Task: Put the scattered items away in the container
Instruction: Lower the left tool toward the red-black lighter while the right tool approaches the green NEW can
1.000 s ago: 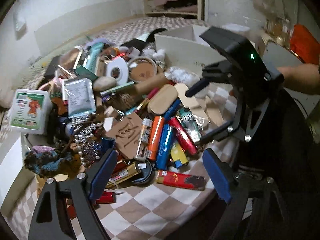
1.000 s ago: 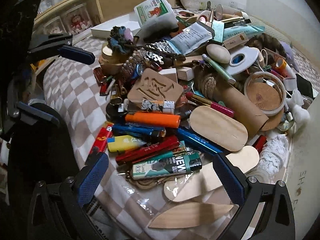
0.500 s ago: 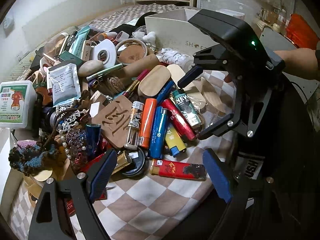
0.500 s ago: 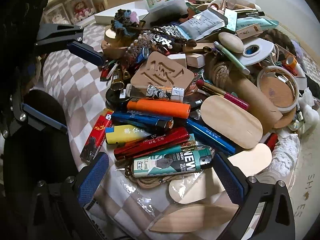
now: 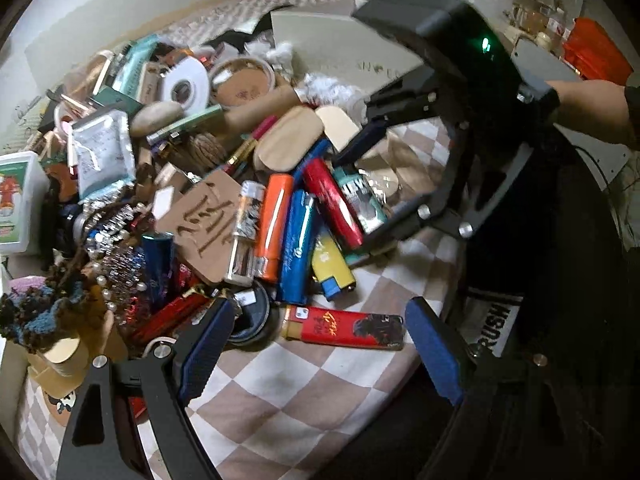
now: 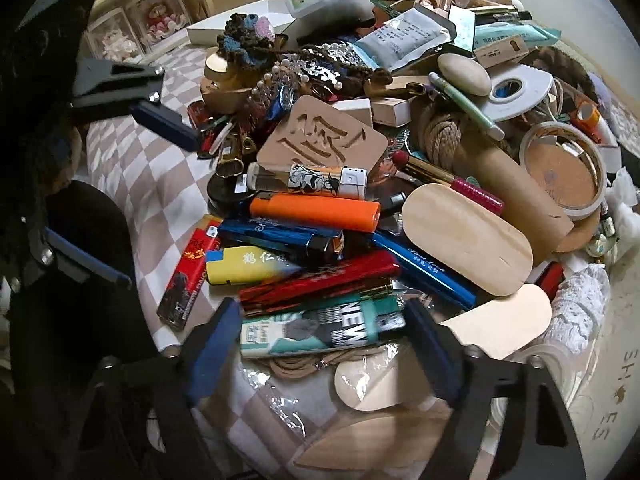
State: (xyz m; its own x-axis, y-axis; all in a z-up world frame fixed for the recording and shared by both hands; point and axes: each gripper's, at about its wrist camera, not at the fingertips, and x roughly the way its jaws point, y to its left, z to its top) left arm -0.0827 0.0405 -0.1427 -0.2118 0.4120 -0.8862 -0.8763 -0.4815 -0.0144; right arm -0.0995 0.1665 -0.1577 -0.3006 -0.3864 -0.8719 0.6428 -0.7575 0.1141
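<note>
A heap of small items lies on a checkered cloth: lighters, wooden pieces, tape, packets. My right gripper [image 6: 320, 344] is open, its blue pads either side of a teal lighter marked NEW [image 6: 320, 330]; it also shows in the left wrist view [image 5: 360, 196]. My left gripper [image 5: 316, 344] is open just in front of a red lighter [image 5: 344, 326] at the cloth's near edge. The right gripper [image 5: 360, 184] shows from the left wrist, over the teal lighter. A white shoe box [image 5: 344, 44] stands behind the heap.
An orange lighter [image 6: 316, 210], blue lighters [image 6: 280, 238] and a yellow one [image 6: 244, 266] lie side by side. A carved wooden tile [image 6: 324, 140], a cardboard tube [image 6: 516, 184] and a white tape roll [image 6: 516, 92] lie further in. A white plastic tub [image 5: 16, 196] stands left.
Both grippers have moved closer to the heap. My right gripper has come down around the teal lighter and its pads have narrowed. The left gripper neared the red lighter.
</note>
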